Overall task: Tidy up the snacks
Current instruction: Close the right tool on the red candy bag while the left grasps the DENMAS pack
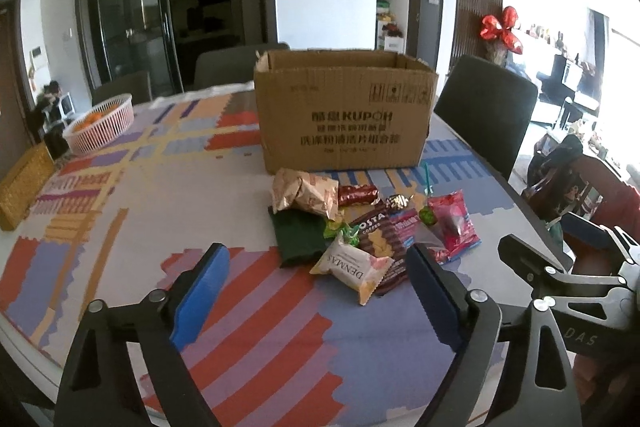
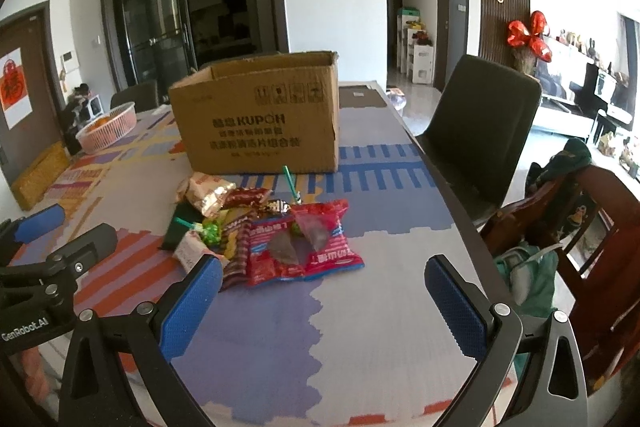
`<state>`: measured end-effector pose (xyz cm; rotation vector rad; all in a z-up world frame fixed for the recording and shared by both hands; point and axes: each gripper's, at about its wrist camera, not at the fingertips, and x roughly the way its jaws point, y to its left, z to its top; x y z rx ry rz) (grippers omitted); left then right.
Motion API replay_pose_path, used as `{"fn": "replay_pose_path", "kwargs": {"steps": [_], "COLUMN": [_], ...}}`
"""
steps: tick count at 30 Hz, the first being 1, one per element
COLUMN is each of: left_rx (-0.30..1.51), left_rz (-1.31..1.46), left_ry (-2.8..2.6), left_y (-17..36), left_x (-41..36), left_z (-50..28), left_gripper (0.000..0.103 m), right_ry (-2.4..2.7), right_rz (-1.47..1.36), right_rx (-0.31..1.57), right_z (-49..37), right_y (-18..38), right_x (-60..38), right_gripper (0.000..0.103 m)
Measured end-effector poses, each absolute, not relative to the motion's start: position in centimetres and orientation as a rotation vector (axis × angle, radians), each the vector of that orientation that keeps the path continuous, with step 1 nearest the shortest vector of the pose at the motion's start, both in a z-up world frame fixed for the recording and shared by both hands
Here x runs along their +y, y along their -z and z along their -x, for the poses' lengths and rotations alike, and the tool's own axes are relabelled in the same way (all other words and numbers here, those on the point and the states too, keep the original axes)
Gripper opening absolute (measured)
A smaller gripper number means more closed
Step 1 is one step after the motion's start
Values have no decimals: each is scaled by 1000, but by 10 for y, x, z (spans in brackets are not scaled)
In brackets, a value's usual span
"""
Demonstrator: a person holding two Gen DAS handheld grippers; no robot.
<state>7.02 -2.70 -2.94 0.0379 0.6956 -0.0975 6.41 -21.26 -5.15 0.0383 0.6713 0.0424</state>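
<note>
A pile of wrapped snacks lies on the patterned table in front of an open cardboard box (image 1: pixel 344 111) (image 2: pixel 260 115). Nearest the left gripper is a pale DENMAS packet (image 1: pixel 352 269), beside a brown Costa packet (image 1: pixel 380 239), a dark green pouch (image 1: pixel 298 237), a gold-beige bag (image 1: pixel 304 193) and red packets (image 1: pixel 454 223) (image 2: pixel 304 247). My left gripper (image 1: pixel 318 269) stands open just short of the pile, nothing between its blue pads. My right gripper (image 2: pixel 324 281) is open too, over bare table in front of the red packets. Each gripper shows at the edge of the other's view.
A pink basket (image 1: pixel 102 123) with orange fruit stands at the far left, and a yellow woven box (image 1: pixel 24 183) at the left edge. Dark chairs (image 2: pixel 480 131) stand around the table. A wooden chair (image 2: pixel 592 227) with bags is close on the right.
</note>
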Motion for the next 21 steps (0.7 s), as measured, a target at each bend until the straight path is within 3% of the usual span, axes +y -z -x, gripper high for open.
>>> {"fn": "replay_pose_path", "kwargs": {"steps": [21], "left_rx": [927], "left_rz": [89], "left_ry": [92], "left_y": [85], "left_x": [-39], "left_z": [-137], "left_gripper": [68], "right_ry": [-83], "right_rz": [-46], "right_rx": [793], "right_z": [-140], "right_y": [101], "right_x": [-223], "right_gripper": [82]}}
